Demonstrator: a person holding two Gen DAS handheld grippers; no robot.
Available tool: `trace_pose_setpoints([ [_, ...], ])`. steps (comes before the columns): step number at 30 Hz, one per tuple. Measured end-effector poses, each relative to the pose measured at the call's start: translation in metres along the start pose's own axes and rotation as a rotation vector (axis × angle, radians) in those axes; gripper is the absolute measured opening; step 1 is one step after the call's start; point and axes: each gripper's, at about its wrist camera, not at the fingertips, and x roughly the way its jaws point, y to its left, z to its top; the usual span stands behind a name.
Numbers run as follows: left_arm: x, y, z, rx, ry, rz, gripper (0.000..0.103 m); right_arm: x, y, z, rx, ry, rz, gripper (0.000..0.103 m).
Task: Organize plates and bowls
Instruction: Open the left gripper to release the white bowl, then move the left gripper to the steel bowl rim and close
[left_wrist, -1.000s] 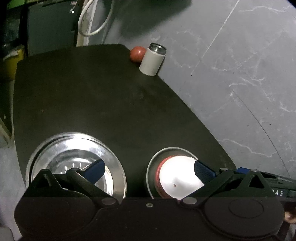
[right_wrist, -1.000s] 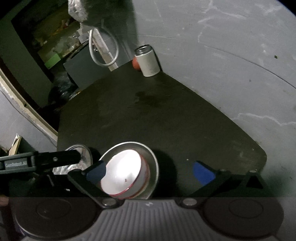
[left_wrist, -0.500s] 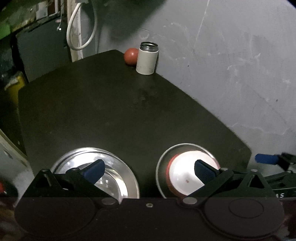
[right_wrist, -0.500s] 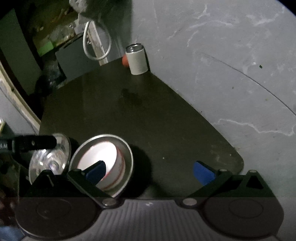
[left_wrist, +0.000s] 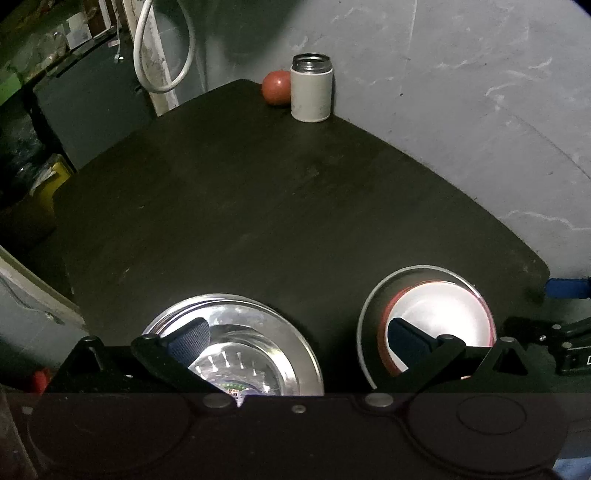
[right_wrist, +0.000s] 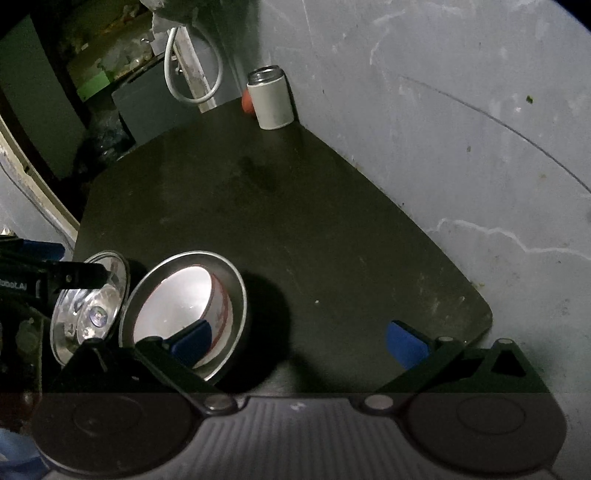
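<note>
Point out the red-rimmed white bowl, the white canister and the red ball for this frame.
red-rimmed white bowl (left_wrist: 439, 314): left wrist view, on its white inside.
white canister (left_wrist: 311, 94): left wrist view, on its white side wall.
red ball (left_wrist: 276, 88): left wrist view, on its visible front, left of the canister.

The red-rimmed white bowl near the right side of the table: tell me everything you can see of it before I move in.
The red-rimmed white bowl is round, with a glossy white inside that glares under the light and a red band at its rim and outer wall; the material looks like ceramic or enamel, though I cannot tell which. It sits upright, nested inside a larger steel bowl near the table's near right corner. It looks empty. The left gripper and right gripper are open, gripping nothing; whether a finger touches the bowl is unclear.
</note>
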Motion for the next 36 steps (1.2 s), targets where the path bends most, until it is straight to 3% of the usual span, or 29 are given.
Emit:
trace_pose_setpoints([
  [10,0.017,-0.011,0.009,0.215,0.042,-0.001,0.102,0.015,-0.007,0.003,-0.051,0.070,0.074,0.103],
  [19,0.027,-0.017,0.005,0.255,0.048,-0.020,0.101,0.022,-0.010,0.001,-0.081,0.109,0.116,0.103],
  [32,0.036,-0.017,0.008,0.330,0.105,-0.043,0.092,0.035,-0.005,0.005,-0.107,0.150,0.161,0.103],
  [36,0.042,-0.021,0.011,0.350,0.113,-0.039,0.085,0.038,-0.008,0.003,-0.089,0.156,0.170,0.103],
])
